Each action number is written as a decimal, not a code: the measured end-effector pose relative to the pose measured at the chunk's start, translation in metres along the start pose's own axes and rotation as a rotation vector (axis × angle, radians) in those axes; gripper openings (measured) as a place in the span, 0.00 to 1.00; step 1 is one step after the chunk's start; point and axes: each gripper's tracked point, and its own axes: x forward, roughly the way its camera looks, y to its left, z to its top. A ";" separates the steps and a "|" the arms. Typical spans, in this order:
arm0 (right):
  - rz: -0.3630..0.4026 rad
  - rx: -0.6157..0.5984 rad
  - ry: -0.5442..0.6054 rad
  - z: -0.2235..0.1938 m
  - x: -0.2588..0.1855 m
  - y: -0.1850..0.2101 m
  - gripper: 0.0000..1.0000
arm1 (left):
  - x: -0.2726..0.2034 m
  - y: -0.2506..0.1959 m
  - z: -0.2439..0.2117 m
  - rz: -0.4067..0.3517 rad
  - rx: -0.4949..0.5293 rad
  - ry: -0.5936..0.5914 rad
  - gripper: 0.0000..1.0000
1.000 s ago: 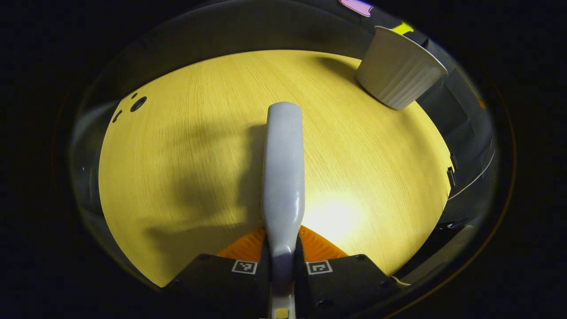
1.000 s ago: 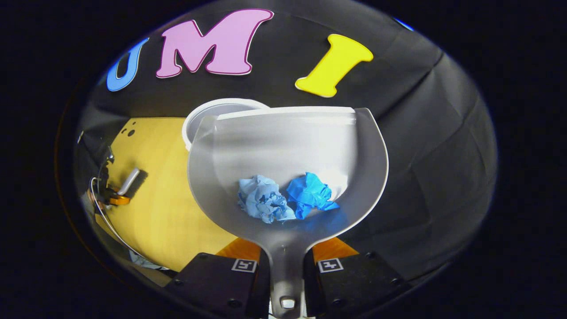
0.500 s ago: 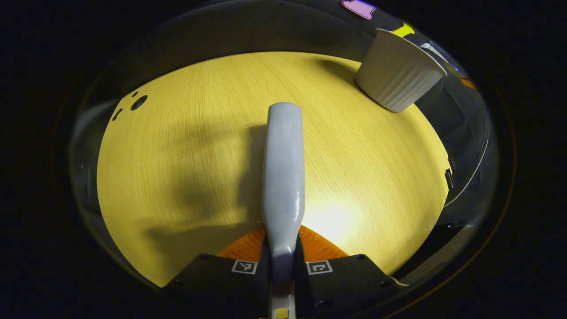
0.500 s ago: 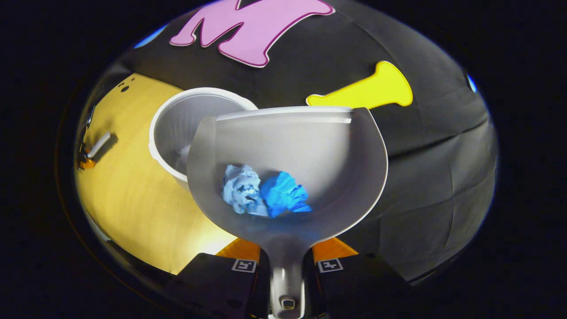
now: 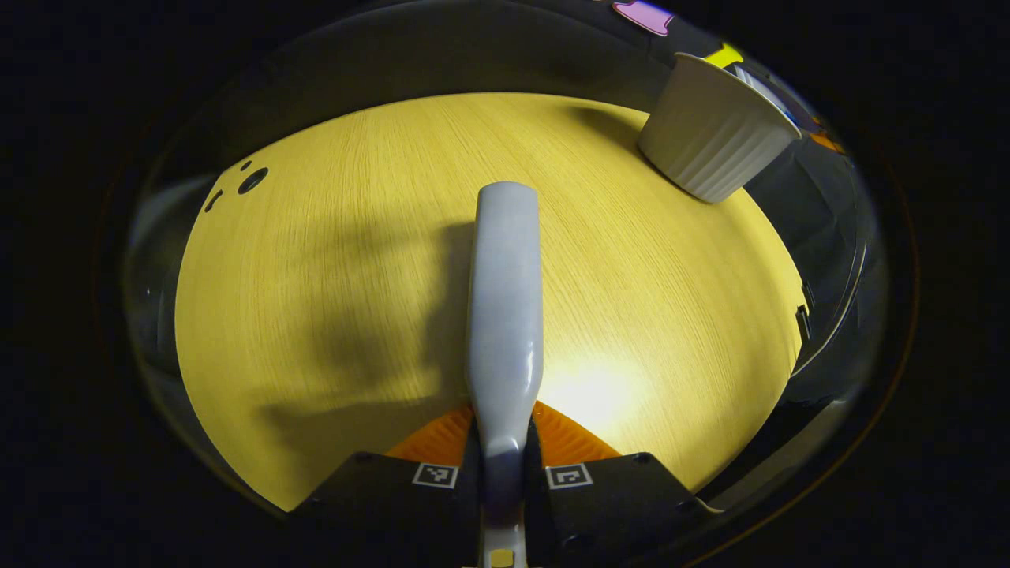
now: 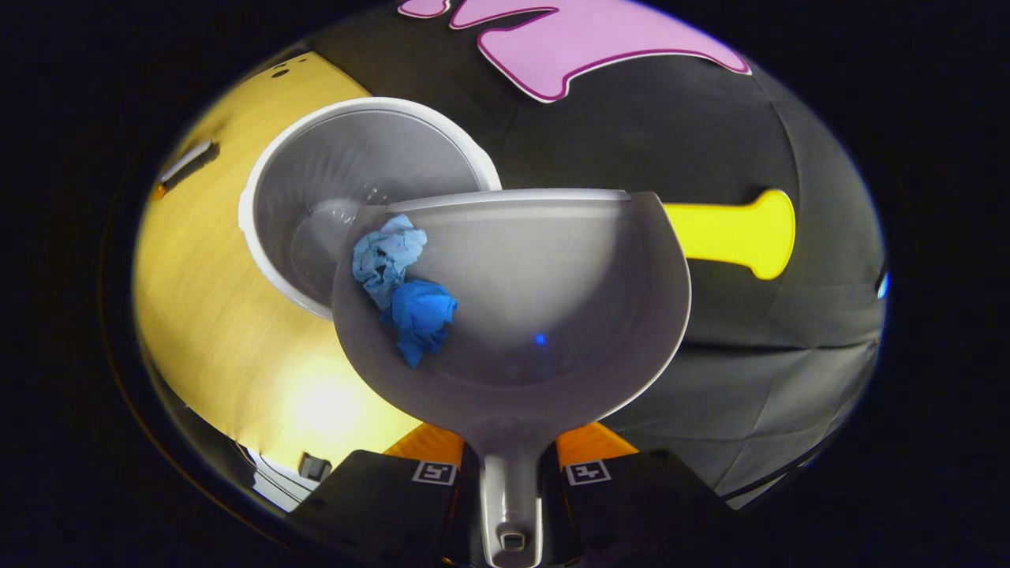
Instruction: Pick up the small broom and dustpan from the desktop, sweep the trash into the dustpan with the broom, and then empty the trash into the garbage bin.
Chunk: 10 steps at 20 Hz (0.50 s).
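Yellow tabletop carries one white garbage bin. Right gripper fingers clamp one dustpan, tilted over the bin, holding two blue paper wads. Left gripper fingers grip one broom.

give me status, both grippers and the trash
Left gripper shut on broom, over table. Right gripper shut on dustpan, tilted at bin. Trash at pan's edge, not yet in. Nothing in the way.
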 end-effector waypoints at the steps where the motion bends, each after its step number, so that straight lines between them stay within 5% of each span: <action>1: -0.005 -0.039 -0.002 0.001 -0.003 -0.003 0.29 | 0.000 0.000 0.001 0.001 0.001 -0.001 0.26; 2: -0.009 -0.070 -0.003 0.002 -0.006 -0.005 0.35 | 0.000 0.000 0.001 0.002 0.001 -0.003 0.26; 10: -0.059 -0.290 -0.004 0.025 -0.006 -0.009 0.35 | 0.001 0.000 0.002 -0.004 0.007 -0.010 0.26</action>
